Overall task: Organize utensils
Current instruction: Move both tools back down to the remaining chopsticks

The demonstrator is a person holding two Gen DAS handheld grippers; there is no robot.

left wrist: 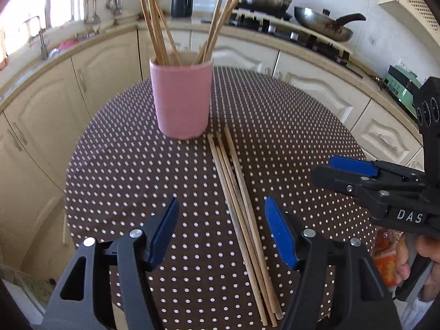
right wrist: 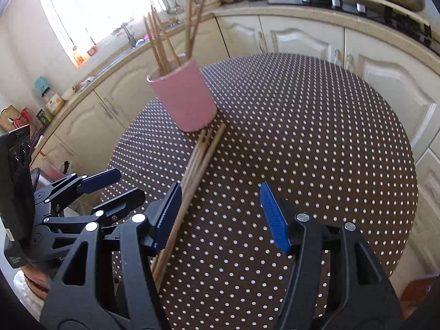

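A loose bundle of thin, pale wooden chopsticks (left wrist: 242, 214) lies flat on the round worktop covered in a brown cloth with white dots (left wrist: 123, 165), running lengthwise from just beside the base of a smooth pink cylindrical cup (left wrist: 181, 99) toward the cameras; the sticks touch one another along most of their length, and their far tips end near the cup without clearly touching it. The cup stands upright and already carries more chopsticks (left wrist: 156, 27) leaning outward in two clusters. The left gripper (left wrist: 221, 231) hangs above the near half of the bundle with its blue-padded jaws spread wide and nothing between them, the sticks passing under the gap. The right gripper (right wrist: 221, 214) is likewise wide open and empty, with the bundle lying under its left finger rather than centred in the gap. These sticks look light, stiff and slick, and being round or nearly so they would likely roll or scissor apart under an uneven squeeze. A hold across the bundle's middle, pads square to the sticks, seems soundest; taking them near one end would let the long free part droop and fan. The cup looks light enough to tip if sticks are pushed against its rim.
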